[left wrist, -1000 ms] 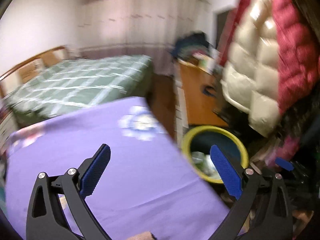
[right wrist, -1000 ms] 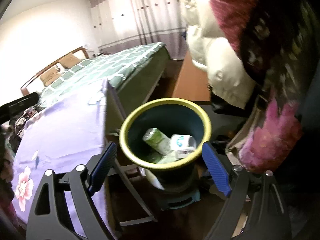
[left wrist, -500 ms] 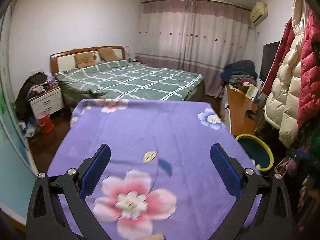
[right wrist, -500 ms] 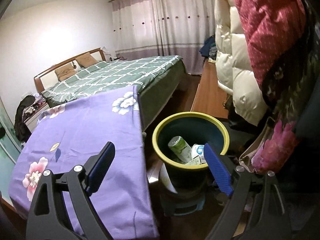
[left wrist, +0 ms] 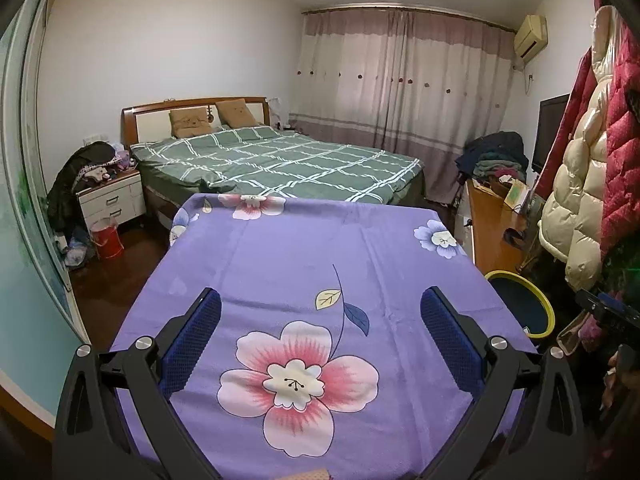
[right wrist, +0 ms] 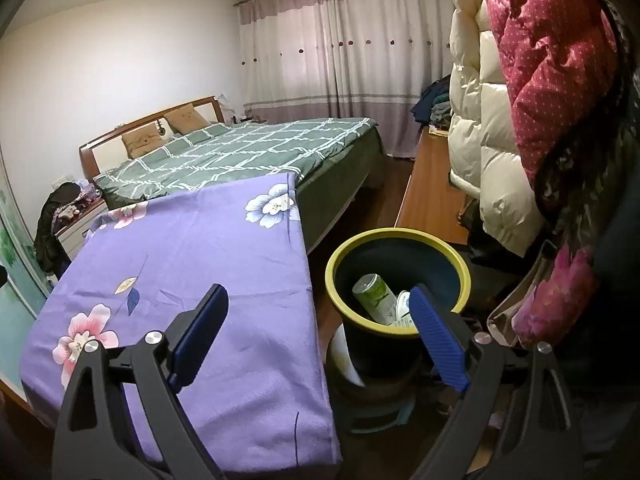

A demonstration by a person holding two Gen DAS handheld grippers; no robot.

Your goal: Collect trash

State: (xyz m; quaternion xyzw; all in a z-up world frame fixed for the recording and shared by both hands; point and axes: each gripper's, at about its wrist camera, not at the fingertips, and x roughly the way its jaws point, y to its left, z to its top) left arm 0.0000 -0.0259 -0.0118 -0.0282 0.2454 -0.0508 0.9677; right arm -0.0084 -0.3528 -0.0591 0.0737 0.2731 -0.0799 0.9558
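A dark trash bin with a yellow rim point(right wrist: 396, 240) stands on the floor right of the table, and it shows at the right edge of the left wrist view as the bin point(left wrist: 520, 304). Inside lie a green can point(right wrist: 374, 296) and a white container point(right wrist: 402, 310). My right gripper point(right wrist: 318, 328) is open, above the table's right edge and the bin's near rim, holding nothing. My left gripper point(left wrist: 320, 332) is open over the purple floral tablecloth point(left wrist: 304, 264), with nothing between its fingers. No loose trash shows on the cloth.
A bed with a green checked cover point(left wrist: 276, 160) lies beyond the table. A wooden desk point(left wrist: 494, 232) and hanging puffer coats point(right wrist: 520, 100) crowd the right side. A nightstand point(left wrist: 110, 200) and red bucket point(left wrist: 106, 238) stand at the left.
My left gripper has swung left from the bin to face the table and pulled back. My right gripper has risen and backed away from the bin. Both stayed open.
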